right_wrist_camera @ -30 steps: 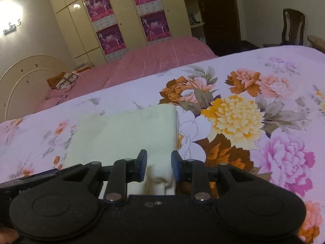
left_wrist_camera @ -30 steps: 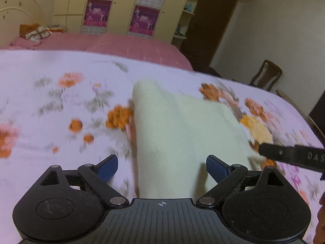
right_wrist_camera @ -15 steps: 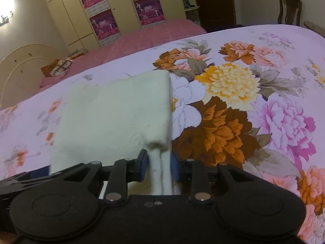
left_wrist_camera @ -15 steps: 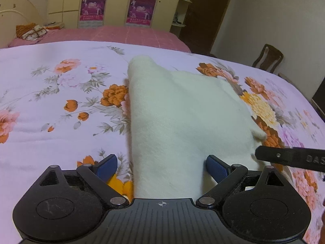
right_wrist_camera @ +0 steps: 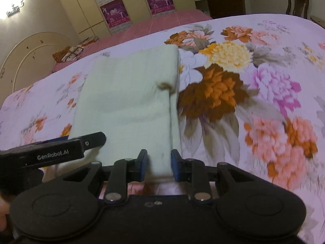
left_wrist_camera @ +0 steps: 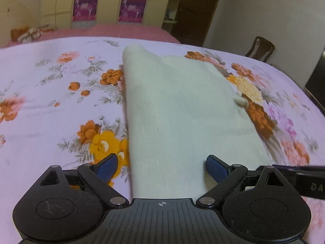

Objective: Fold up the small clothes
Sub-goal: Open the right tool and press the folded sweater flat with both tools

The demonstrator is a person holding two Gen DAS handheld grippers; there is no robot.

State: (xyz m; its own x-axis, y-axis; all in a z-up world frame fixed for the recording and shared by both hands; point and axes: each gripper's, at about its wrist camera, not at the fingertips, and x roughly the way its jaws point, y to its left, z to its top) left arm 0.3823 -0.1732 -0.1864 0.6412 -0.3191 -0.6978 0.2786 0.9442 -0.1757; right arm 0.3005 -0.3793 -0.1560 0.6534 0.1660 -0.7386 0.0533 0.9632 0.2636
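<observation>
On the flowered bedspread, your left gripper sits low with its fingers spread wide over the near edge of the pale folded cloth; whether they touch it is unclear. From the right view, your right gripper pinches the cloth's near right edge, motion-blurred. Wardrobes stand beyond.

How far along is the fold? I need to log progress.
Done: the cloth already lies doubled on the bedsheet. In hand: the right claw is nearly closed around the cloth's near right edge; the left claw is wide open over its near edge. Left: finishing the fold and letting go.
</observation>
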